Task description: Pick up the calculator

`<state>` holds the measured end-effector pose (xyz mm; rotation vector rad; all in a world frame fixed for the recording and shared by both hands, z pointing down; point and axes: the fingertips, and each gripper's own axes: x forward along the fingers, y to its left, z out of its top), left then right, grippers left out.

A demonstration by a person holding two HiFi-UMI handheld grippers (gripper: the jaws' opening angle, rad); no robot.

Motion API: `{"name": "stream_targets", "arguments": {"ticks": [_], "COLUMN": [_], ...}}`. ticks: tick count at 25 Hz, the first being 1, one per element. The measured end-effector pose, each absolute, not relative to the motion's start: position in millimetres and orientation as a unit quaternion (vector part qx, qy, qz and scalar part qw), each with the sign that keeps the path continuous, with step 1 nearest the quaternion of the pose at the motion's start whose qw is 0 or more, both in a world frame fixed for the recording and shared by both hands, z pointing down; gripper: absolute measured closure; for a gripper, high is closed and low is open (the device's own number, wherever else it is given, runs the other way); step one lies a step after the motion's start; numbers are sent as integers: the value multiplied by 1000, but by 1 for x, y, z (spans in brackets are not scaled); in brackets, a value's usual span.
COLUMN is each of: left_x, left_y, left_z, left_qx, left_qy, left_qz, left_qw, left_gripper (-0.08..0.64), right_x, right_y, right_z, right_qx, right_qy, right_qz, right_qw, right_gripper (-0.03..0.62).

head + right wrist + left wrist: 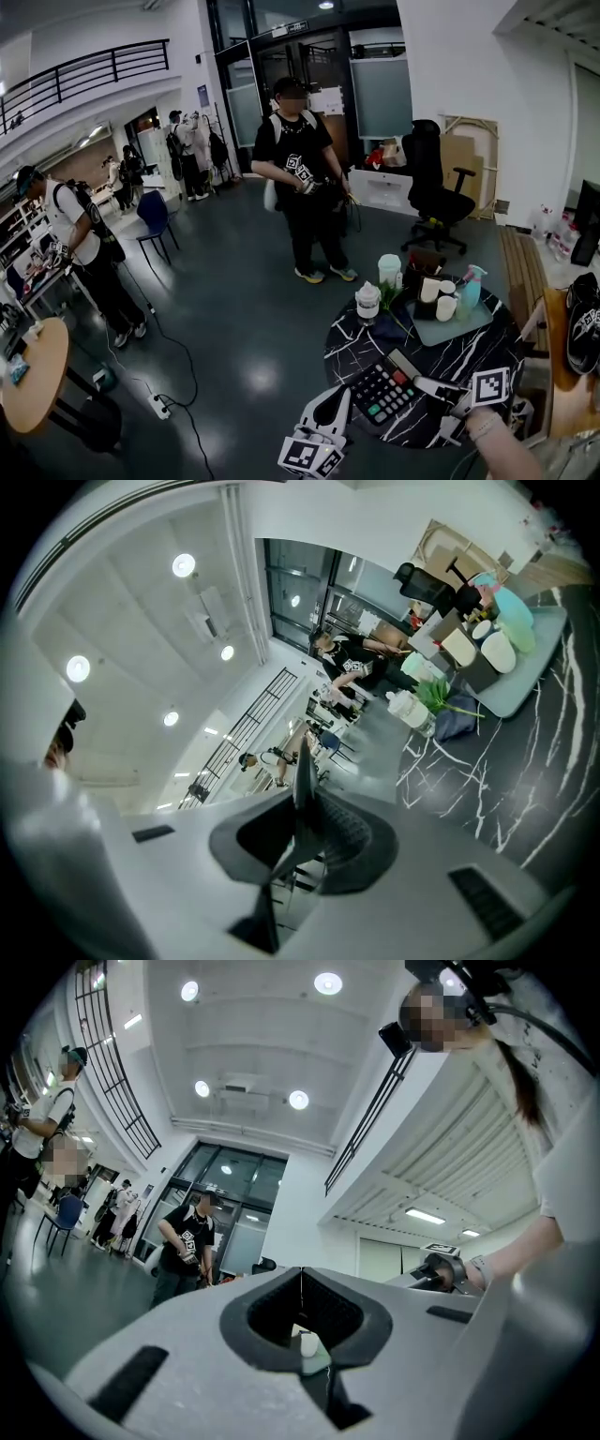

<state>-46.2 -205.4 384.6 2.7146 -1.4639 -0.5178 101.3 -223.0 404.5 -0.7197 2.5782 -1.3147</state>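
The black calculator (382, 390), with red and green keys, hangs tilted above the near edge of the round black marble table (473, 361). My right gripper (424, 382) comes in from the right and is shut on the calculator's right end. In the right gripper view the calculator (303, 766) shows edge-on as a thin dark blade pinched between the jaws of that gripper (305, 803). My left gripper (336, 401) is low at the bottom, left of the table and apart from the calculator. In its own view the left gripper (302, 1274) has its jaws meeting, with nothing in them.
On the table's far side a pale tray (452, 330) carries cups and a teal spray bottle (472, 286). A white jar (367, 300) and a plastic cup (390, 270) stand beside it. A person (305, 178) stands beyond, near an office chair (433, 187). A wooden table (33, 375) is at the left.
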Motion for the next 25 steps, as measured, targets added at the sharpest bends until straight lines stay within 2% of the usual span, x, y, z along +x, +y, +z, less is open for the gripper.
{"name": "stream_targets", "arguments": {"ticks": [25], "left_x": [-50], "left_y": [-202], "left_z": [384], "left_qx": [866], "left_qy": [-475], "left_qz": [-156], "left_qw": [20], "left_gripper": [552], "right_x": [105], "right_y": [-225], "right_z": [417], "right_qx": [-266], "right_qy": [844], "right_qz": [-456], "right_qw": [98], "right_gripper": [537]}}
